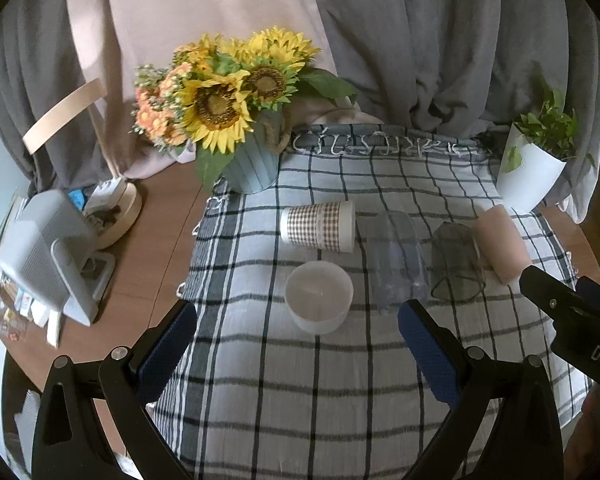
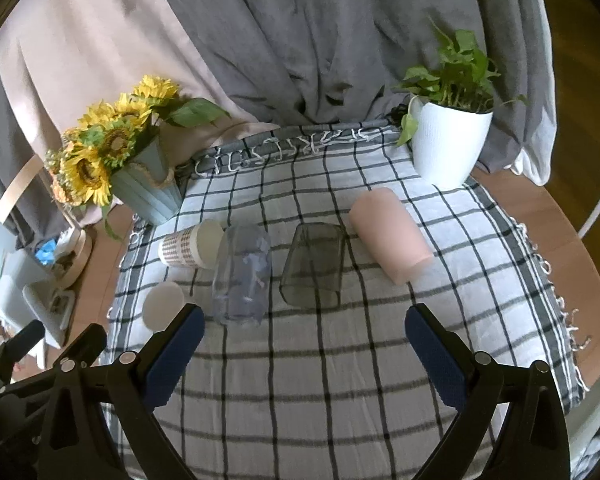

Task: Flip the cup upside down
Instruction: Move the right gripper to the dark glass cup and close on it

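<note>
On the checked cloth [image 1: 300, 380] — five cups [image 2: 388, 236] — each gripper [image 1: 298, 320] [image 2: 304, 324] gapes wide, empty.

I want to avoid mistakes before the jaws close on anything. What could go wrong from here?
1. The white cup stands upright, close to the clear cup lying beside it. The open left gripper may bump that one and set it rolling.
2. The checked cloth is loose, so a dragged cup may bunch it and disturb the others.
3. The right gripper is open near the grey cup; both are hard to see clearly.
</note>
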Tool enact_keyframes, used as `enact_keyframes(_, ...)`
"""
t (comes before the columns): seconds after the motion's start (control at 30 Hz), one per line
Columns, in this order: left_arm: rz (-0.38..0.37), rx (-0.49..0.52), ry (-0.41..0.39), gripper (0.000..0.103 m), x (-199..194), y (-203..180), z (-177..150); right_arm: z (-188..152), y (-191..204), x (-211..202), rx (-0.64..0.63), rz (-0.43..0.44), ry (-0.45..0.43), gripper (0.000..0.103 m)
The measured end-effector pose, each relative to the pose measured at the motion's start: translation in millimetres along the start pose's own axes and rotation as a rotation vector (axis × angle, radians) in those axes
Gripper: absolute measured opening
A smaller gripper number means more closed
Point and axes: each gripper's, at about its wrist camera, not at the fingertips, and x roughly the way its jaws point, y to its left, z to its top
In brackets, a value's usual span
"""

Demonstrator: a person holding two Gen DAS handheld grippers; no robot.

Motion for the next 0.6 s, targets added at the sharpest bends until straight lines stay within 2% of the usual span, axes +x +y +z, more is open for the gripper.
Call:
enact_keyframes(0.27, -0.025, 0.007, 0.055, 0.103, 39, -6, 26, 22, -1, 49, 0.031, 0.003, 0.067, 0.095)
enact_keyframes(0.6, -0.045, 0.039, 0.158, 0.103, 89, -18, 38, 30, -9, 122, 0.065, -0.003, 0.233, 0.083)
